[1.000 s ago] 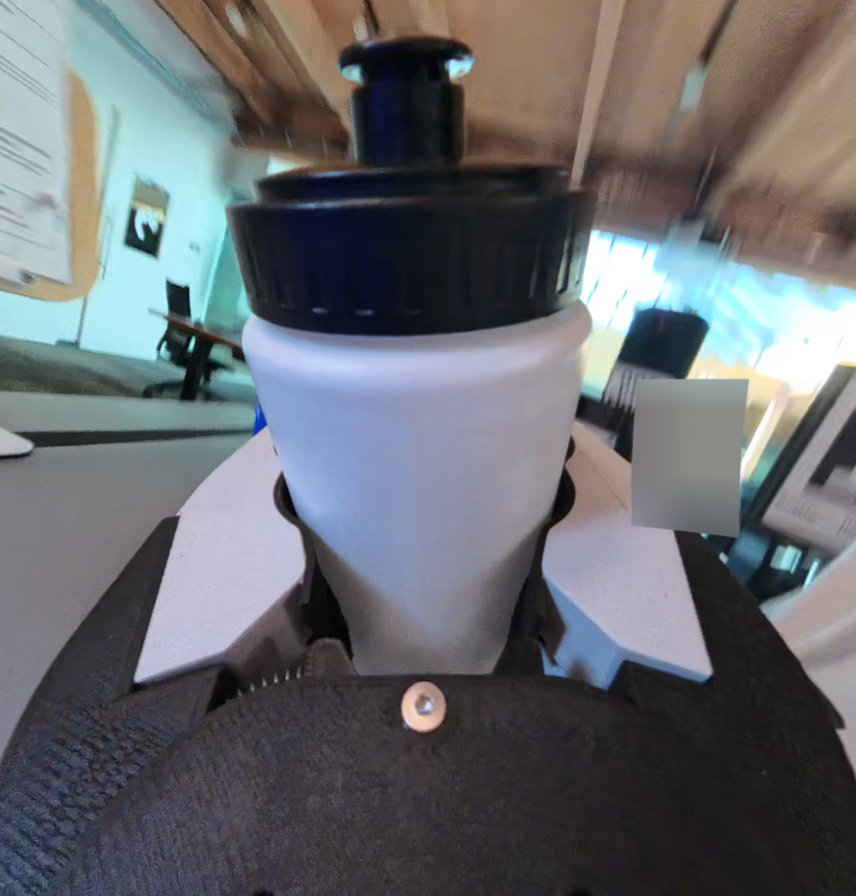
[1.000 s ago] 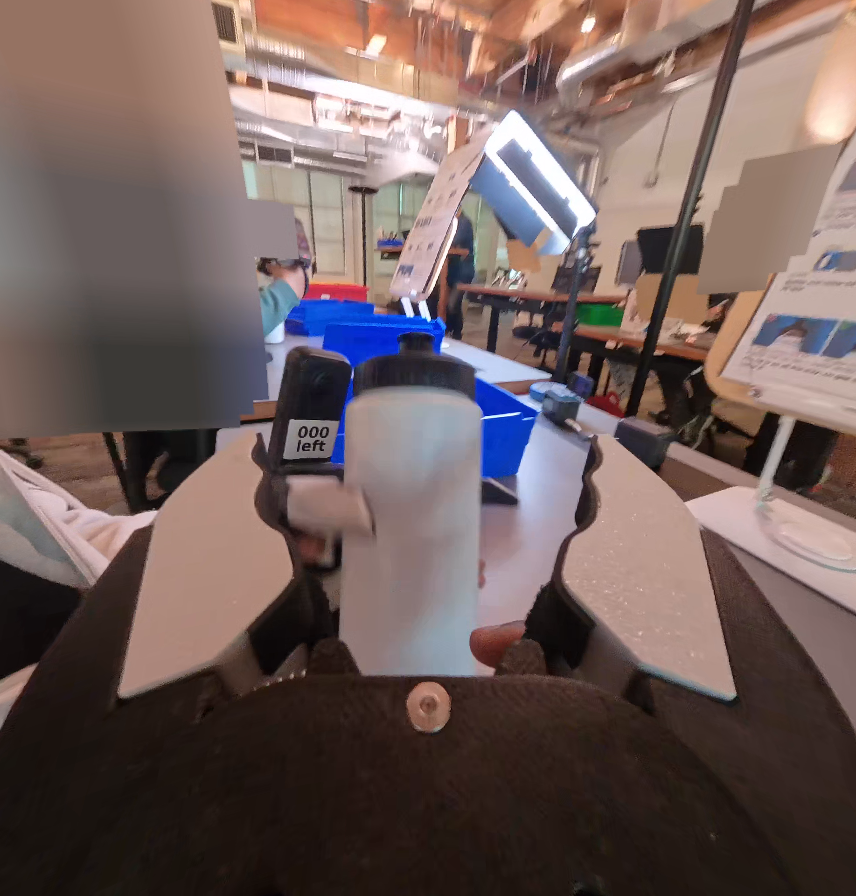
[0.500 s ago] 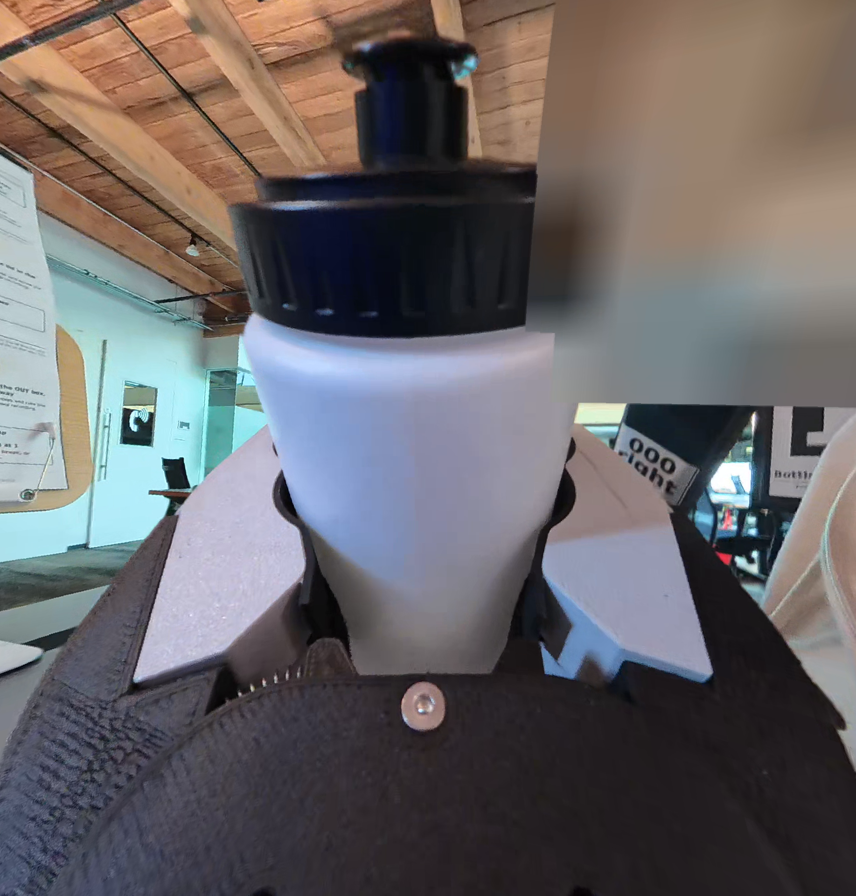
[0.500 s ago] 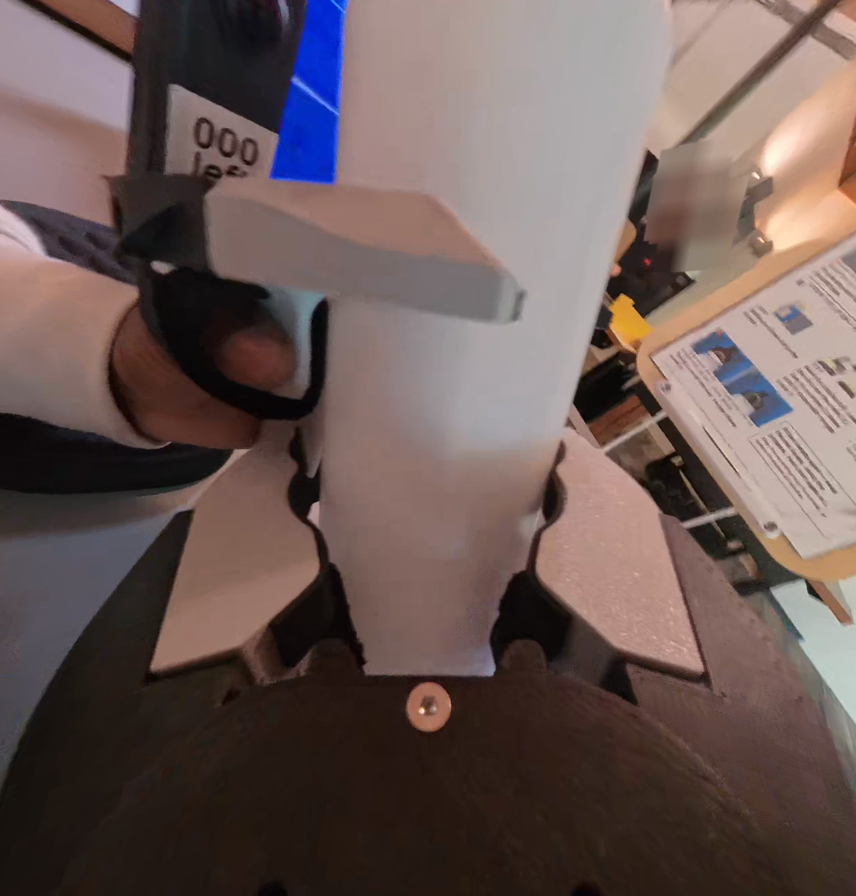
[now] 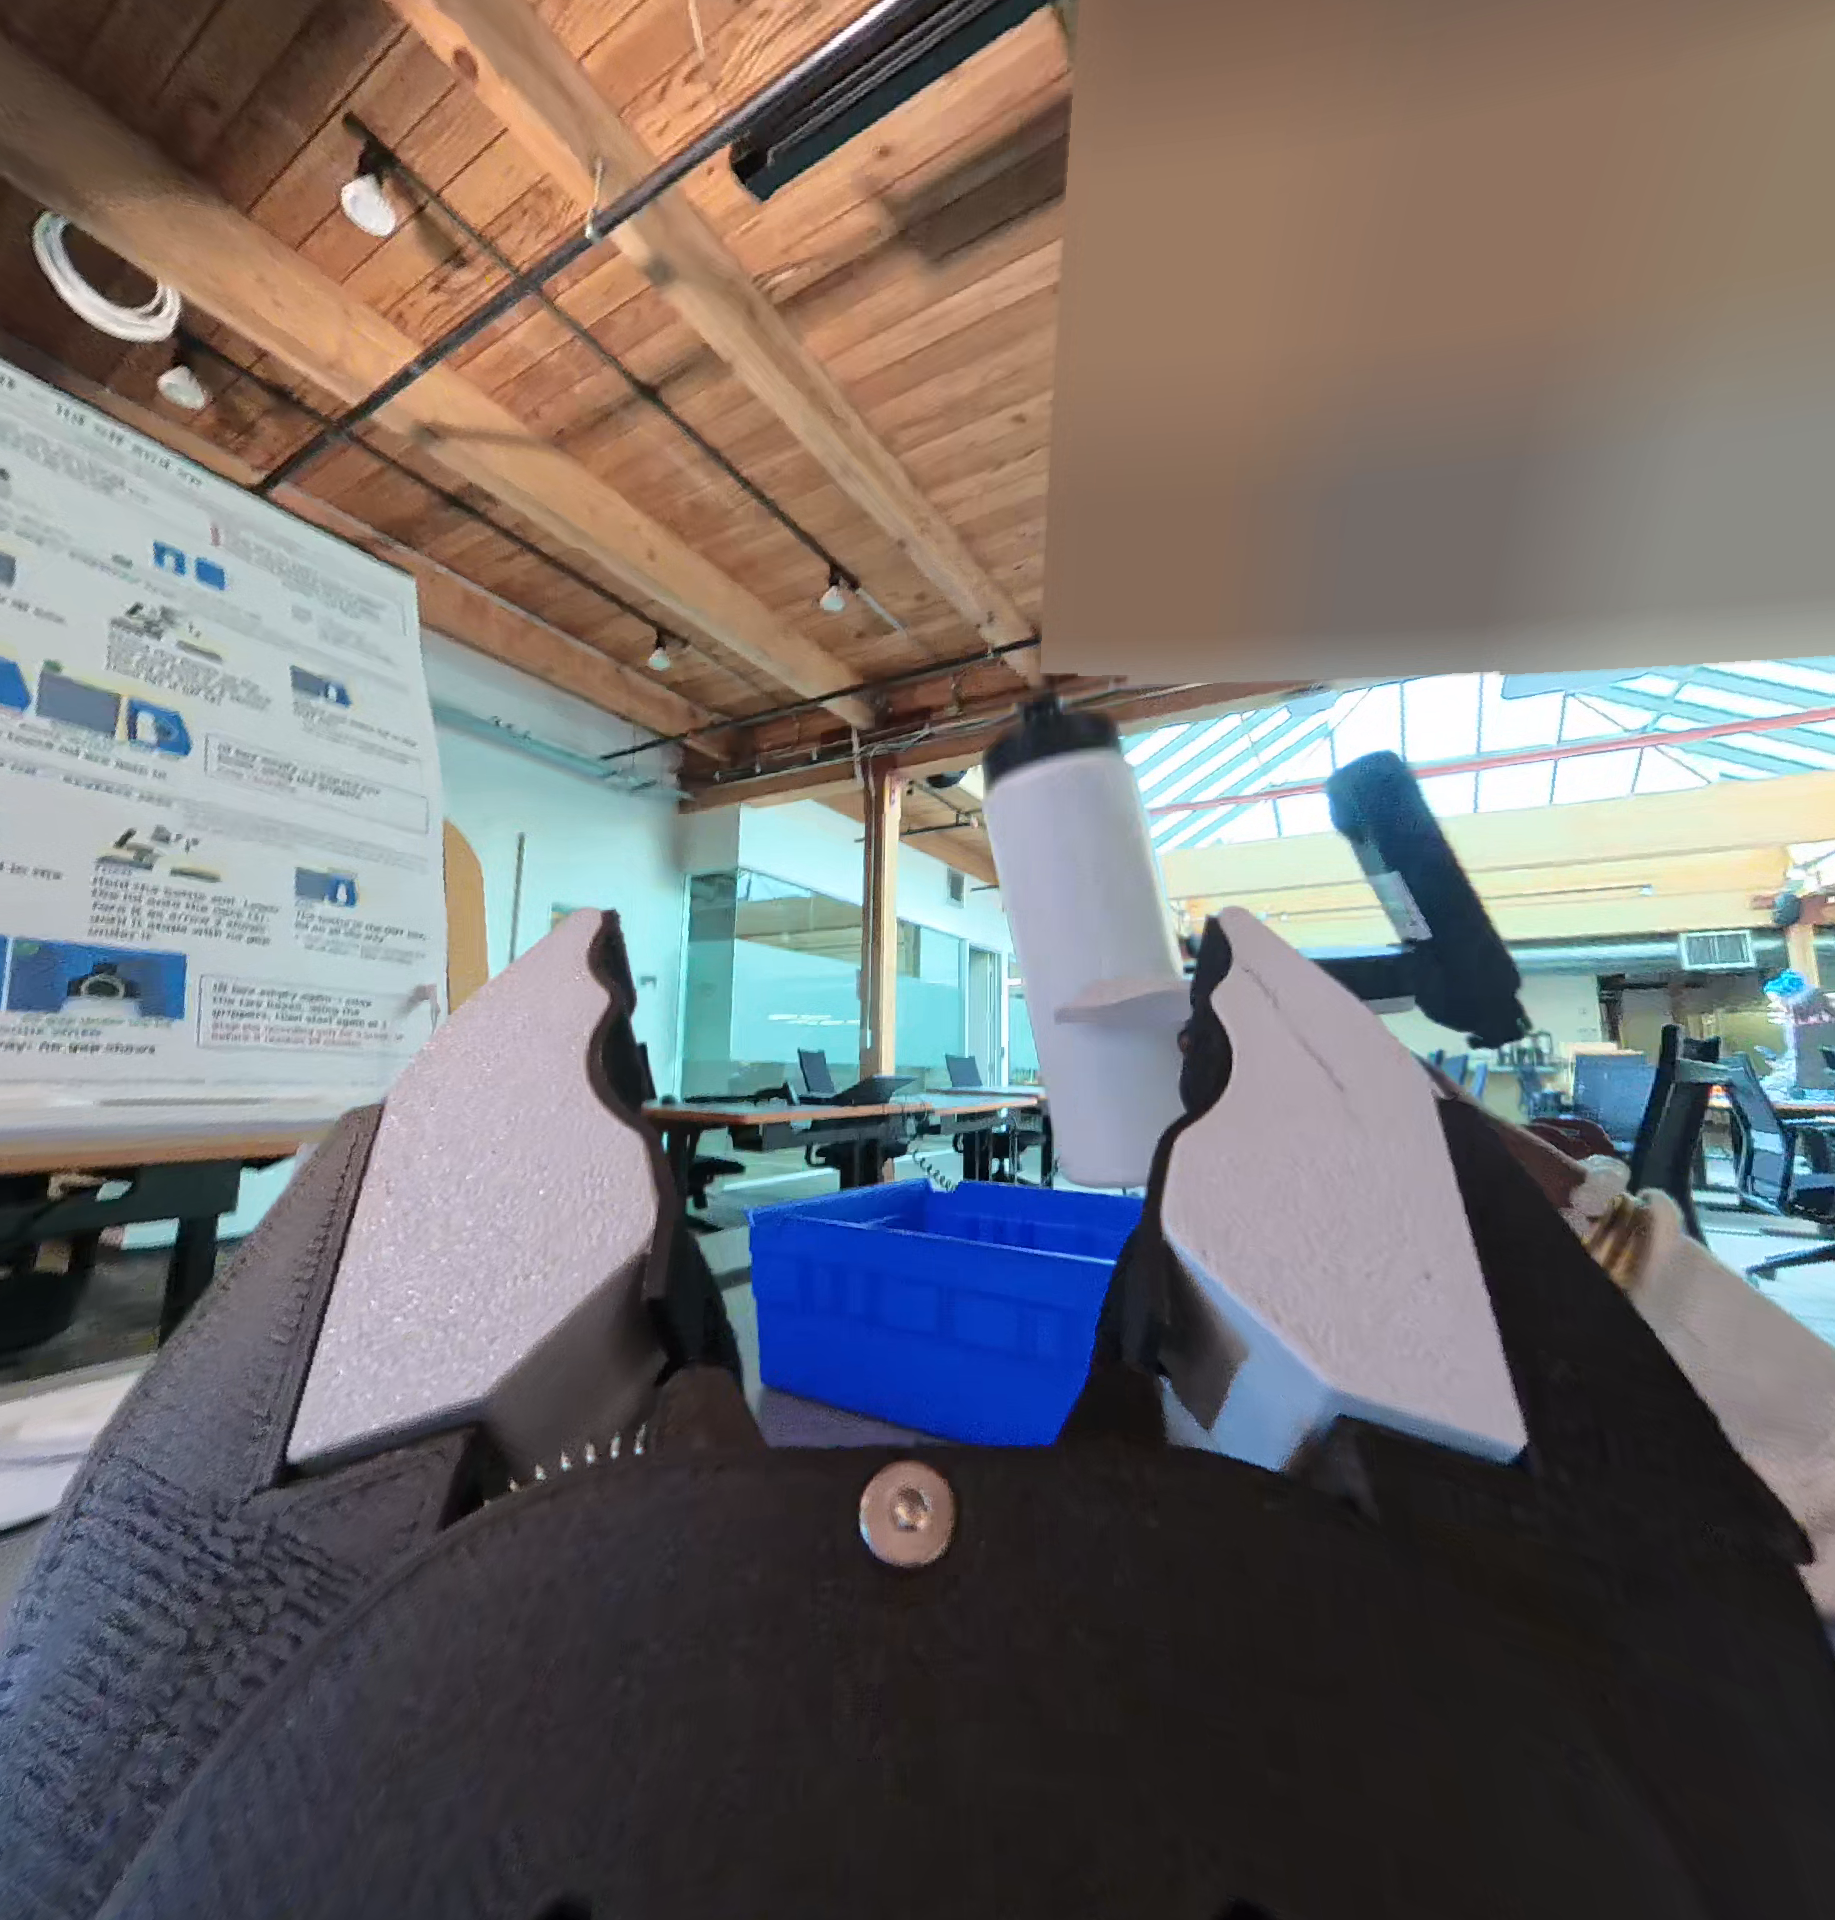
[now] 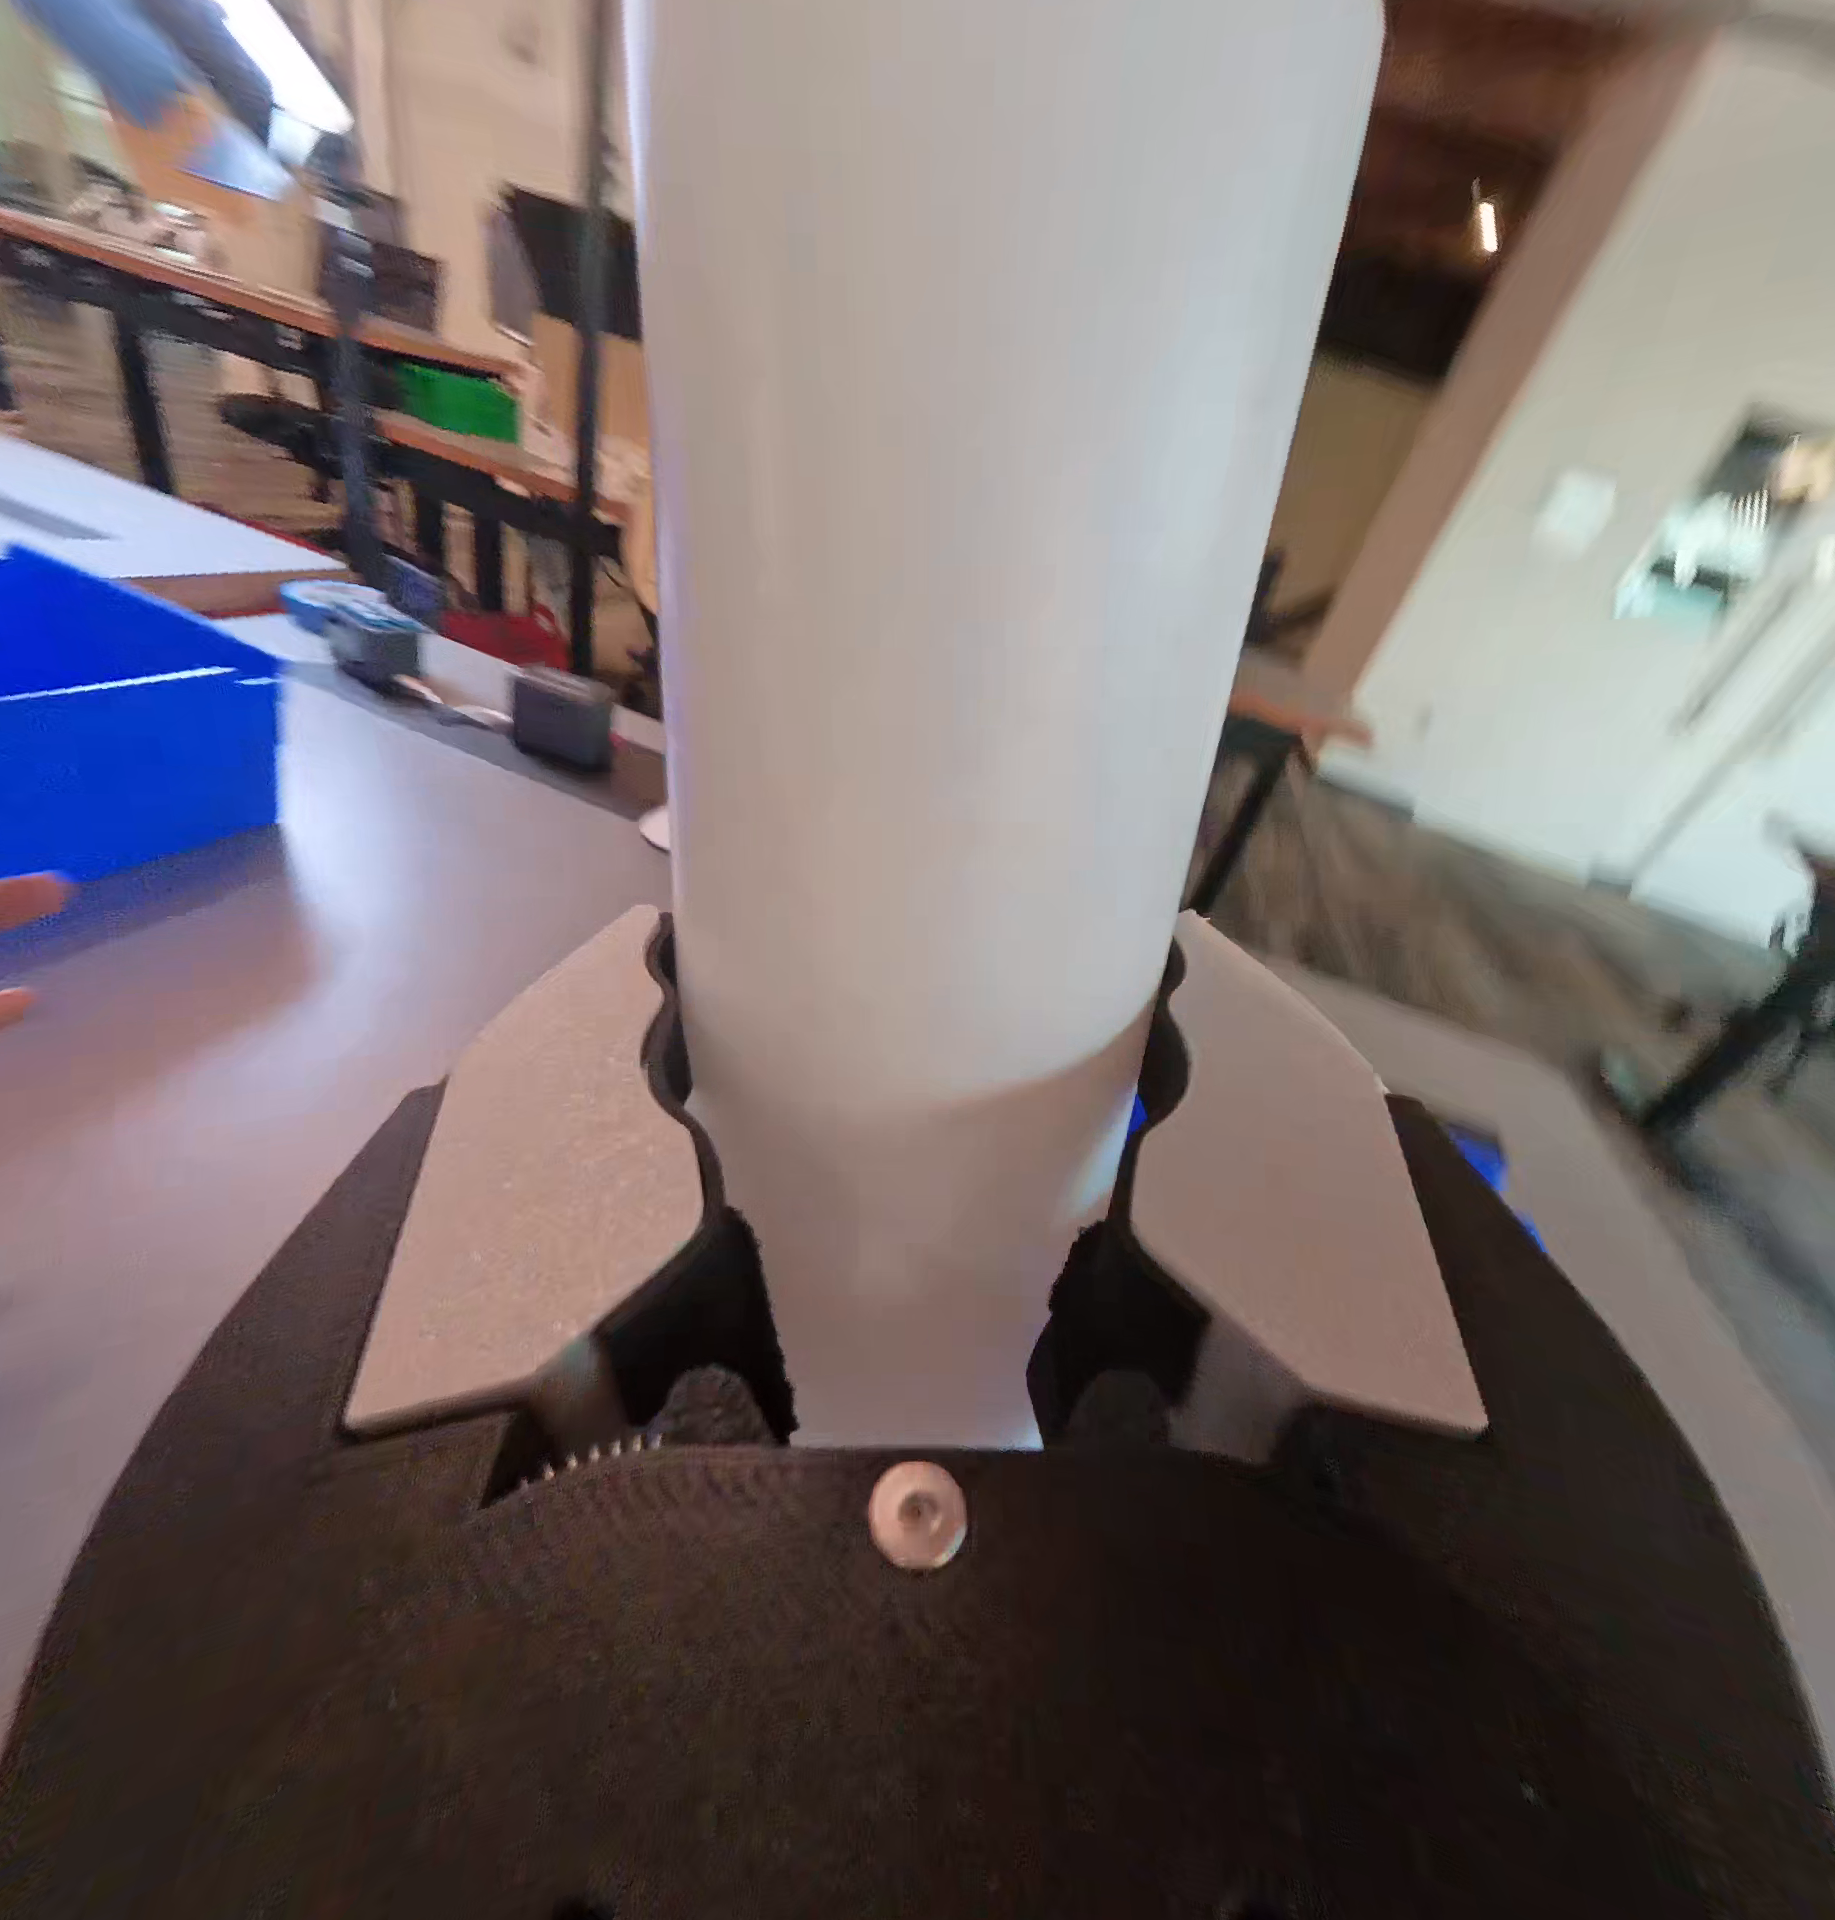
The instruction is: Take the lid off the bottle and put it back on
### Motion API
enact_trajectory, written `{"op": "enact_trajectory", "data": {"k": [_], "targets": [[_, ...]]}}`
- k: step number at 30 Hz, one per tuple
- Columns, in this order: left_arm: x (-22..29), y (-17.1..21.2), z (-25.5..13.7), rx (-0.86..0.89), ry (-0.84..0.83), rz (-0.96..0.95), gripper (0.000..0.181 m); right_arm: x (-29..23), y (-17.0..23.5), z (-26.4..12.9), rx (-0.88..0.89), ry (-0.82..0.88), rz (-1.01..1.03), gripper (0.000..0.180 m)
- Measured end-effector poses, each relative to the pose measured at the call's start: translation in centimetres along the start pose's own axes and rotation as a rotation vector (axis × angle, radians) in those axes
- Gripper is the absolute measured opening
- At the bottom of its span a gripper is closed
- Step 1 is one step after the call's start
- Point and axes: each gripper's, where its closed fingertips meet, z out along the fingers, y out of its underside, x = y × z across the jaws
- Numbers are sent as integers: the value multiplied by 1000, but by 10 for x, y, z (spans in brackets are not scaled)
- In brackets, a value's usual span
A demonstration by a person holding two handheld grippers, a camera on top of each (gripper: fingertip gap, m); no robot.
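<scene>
White bottle (image 6: 975, 582) is clamped low in right gripper (image 6: 918, 1081) fingers, held above the surface (image 6: 300, 997), black lid (image 5: 1050, 732) on. Left gripper (image 5: 908, 1091) fingers apart, empty. Risk: low grip lets the bottle tilt or spin when the lid gets twisted. Blue bin (image 5: 934, 1320) sits between left gripper and bottle.

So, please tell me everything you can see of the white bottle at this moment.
The bottle is a plain, matte white cylinder that looks like plastic, with a black lid still on top, ending in a narrow spout. It is held in the air, nearly upright and slightly tilted, above the blue bin. The right gripper is shut on its lower body, one finger pressing each side. The left gripper is open and apart from it. In the right wrist view the lid is out of frame.
</scene>
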Motion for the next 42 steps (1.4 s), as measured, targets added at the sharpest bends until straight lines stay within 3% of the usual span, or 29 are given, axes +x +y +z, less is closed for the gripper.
{"op": "enact_trajectory", "data": {"k": [3,7,13,26,28,34,39,42], "targets": [[-4,3,0,-15,-18,-28,99,55,63,7,-221,64,171,86],[-6,8,0,-43,-30,1,97,82,148,13,-481,55,360,86],[0,20,3,-102,-1,22,96,78,191,11,-653,28,417,87],[3,28,4,-154,9,45,96,72,199,19,-790,9,363,85],[1,31,4,-173,0,39,96,76,195,22,-755,27,323,77],[-1,38,0,-268,-16,79,96,90,147,15,-490,127,257,96],[-31,13,-39,-454,-235,280,96,57,89,-22,-206,21,36,95],[-67,-16,-88,-586,-449,381,96,15,98,-42,-307,-186,10,94]]}}
